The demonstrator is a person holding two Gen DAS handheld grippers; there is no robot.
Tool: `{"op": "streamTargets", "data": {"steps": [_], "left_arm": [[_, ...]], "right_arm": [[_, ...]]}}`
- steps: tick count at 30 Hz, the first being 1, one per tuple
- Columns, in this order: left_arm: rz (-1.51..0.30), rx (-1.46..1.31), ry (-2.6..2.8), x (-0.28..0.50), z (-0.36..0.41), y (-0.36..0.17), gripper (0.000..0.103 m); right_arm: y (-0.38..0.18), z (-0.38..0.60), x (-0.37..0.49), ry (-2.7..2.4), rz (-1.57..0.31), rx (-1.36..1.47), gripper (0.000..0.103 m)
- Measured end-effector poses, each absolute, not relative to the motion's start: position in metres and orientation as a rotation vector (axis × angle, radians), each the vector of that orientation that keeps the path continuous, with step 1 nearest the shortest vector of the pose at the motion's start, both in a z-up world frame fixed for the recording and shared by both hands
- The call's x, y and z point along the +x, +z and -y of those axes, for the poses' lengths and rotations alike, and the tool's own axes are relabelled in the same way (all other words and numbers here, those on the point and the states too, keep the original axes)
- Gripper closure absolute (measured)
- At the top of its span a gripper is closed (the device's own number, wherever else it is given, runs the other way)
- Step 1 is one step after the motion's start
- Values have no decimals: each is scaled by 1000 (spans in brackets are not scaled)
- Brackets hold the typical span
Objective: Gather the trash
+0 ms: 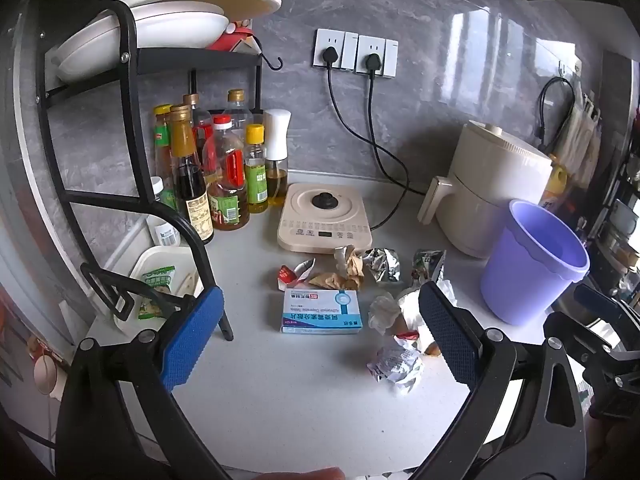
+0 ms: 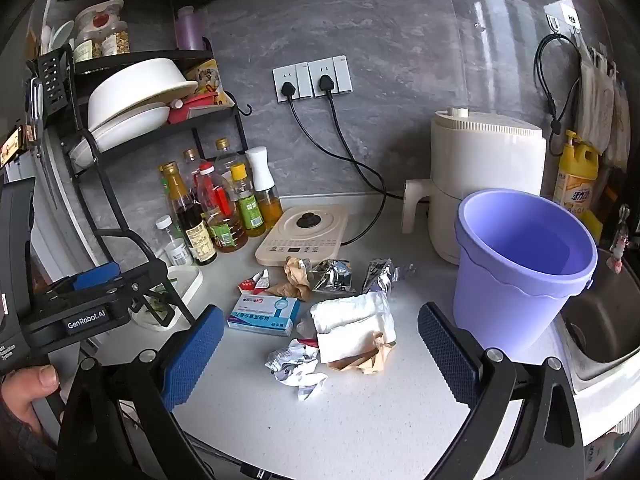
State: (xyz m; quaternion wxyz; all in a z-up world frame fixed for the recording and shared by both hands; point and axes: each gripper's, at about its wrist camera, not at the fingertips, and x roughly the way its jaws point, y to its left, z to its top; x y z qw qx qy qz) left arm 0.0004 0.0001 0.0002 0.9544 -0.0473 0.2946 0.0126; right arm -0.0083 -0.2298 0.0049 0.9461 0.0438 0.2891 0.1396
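Looking from the left wrist, the left gripper (image 1: pixel 320 336) hangs with jaws spread wide and empty above the countertop (image 1: pixel 280 400), over a blue medicine box (image 1: pixel 321 312) and crumpled wrappers (image 1: pixel 394 364). From the right wrist, the right gripper (image 2: pixel 320 354) also gapes empty above folded white paper (image 2: pixel 352 326), beside the purple bucket (image 2: pixel 516 276).
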Motion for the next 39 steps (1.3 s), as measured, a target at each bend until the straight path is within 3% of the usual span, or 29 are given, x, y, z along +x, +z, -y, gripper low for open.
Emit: {"op": "streamTargets", "data": {"steps": [39], "left_arm": [[-578, -94, 0, -11, 5, 2, 6]], "right_arm": [[10, 226, -18, 283, -562, 88, 8]]}}
